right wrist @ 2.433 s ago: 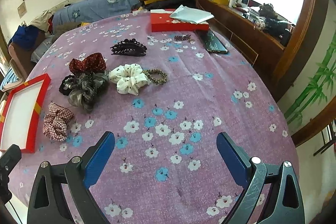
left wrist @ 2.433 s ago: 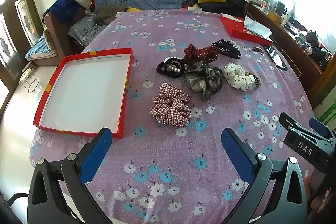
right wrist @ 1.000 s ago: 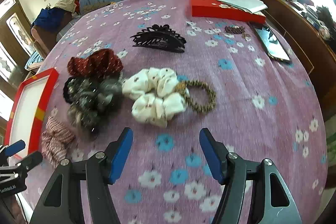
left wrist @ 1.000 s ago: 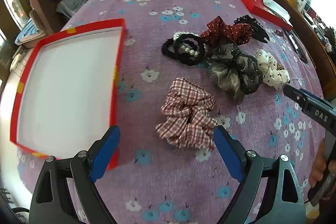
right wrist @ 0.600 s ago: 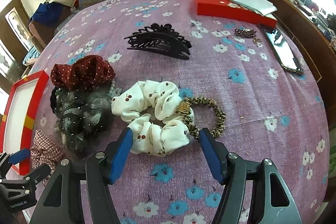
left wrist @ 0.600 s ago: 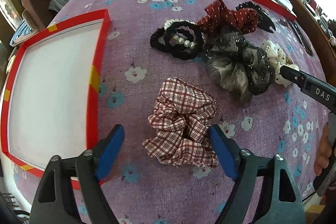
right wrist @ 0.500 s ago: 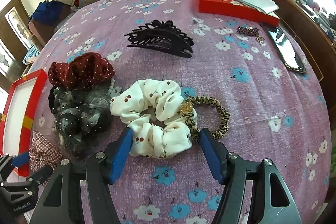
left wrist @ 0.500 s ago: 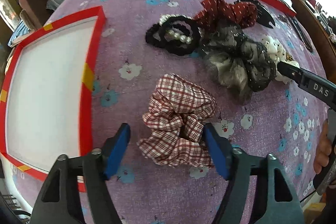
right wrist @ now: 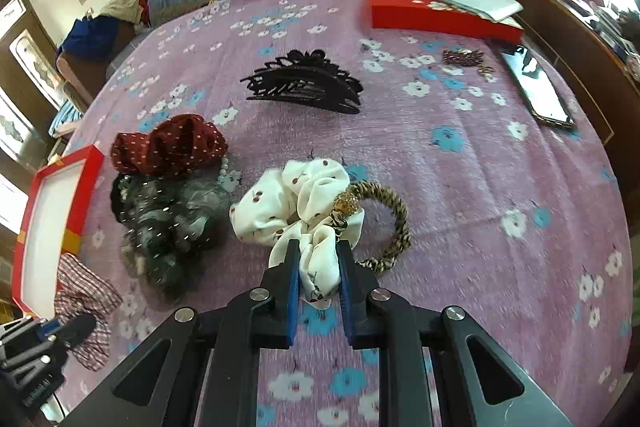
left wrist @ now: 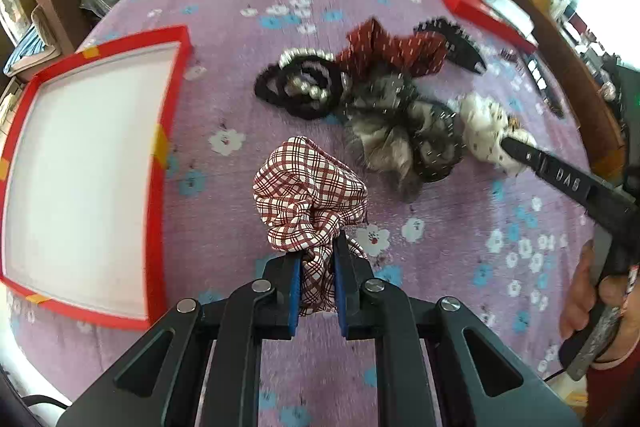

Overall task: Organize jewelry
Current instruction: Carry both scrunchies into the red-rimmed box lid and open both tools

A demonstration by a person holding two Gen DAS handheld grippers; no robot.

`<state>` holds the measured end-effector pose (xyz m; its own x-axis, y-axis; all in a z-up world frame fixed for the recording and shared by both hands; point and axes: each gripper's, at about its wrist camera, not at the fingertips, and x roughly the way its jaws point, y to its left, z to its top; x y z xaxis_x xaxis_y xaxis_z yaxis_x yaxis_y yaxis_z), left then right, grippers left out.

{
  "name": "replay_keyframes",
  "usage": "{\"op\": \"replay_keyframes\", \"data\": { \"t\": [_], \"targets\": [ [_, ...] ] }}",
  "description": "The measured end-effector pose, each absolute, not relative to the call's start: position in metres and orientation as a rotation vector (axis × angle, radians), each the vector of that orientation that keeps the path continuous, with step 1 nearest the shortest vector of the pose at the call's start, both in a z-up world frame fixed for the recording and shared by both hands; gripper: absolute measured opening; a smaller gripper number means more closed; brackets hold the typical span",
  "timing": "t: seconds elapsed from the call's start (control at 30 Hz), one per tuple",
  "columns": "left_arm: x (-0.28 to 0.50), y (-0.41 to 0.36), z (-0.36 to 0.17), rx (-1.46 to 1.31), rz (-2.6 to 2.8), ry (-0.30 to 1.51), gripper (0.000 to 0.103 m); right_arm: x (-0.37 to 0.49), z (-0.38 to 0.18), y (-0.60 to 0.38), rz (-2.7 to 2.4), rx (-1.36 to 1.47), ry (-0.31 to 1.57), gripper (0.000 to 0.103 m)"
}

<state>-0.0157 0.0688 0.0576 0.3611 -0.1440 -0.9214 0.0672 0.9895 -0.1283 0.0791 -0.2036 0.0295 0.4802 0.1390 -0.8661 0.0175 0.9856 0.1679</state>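
A red-and-white plaid scrunchie stands bunched upright, pinched at its lower edge, beside an open red tray with a white floor. A cream dotted scrunchie is clamped at its near fold, touching a leopard-print hair tie. A grey mesh scrunchie, maroon dotted scrunchie and black claw clip lie nearby.

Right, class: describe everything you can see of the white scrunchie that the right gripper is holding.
The white scrunchie is soft, gathered cloth, cream with small dark red spots. The right gripper is shut on its near fold, blue fingers on either side. Its far part spreads in puffy folds over the purple flowered cloth. A leopard-print hair tie with a gold bead touches its right side; a grey scrunchie lies to its left.
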Motion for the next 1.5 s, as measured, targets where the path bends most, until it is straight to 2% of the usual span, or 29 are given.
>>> {"op": "replay_keyframes", "data": {
  "t": [0.2, 0.4, 0.7, 1.03, 1.33, 1.5],
  "targets": [
    [-0.034, 0.094, 0.093, -0.079, -0.117, 1.122, 0.013, 0.051, 0.053, -0.205, 0.060, 0.201, 1.041, 0.018],
    [-0.049, 0.153, 0.114, -0.083, -0.041, 1.066, 0.013, 0.027, 0.085, -0.178, 0.090, 0.206, 0.991, 0.018],
    [-0.063, 0.257, 0.116, -0.120, 0.134, 1.076, 0.013, 0.013, 0.110, -0.061, 0.322, 0.123, 0.988, 0.018],
    [-0.056, 0.337, 0.087, -0.104, 0.238, 1.140, 0.014, 0.019, 0.080, 0.078, 0.564, 0.026, 1.069, 0.018],
    [-0.051, 0.359, 0.074, -0.100, 0.234, 1.168, 0.016, 0.023, 0.051, 0.117, 0.556, -0.016, 1.153, 0.019],
    [-0.050, 0.363, 0.076, -0.090, 0.223, 1.163, 0.028, 0.020, 0.044, 0.126, 0.540, -0.042, 1.163, 0.022]
  ]
}}
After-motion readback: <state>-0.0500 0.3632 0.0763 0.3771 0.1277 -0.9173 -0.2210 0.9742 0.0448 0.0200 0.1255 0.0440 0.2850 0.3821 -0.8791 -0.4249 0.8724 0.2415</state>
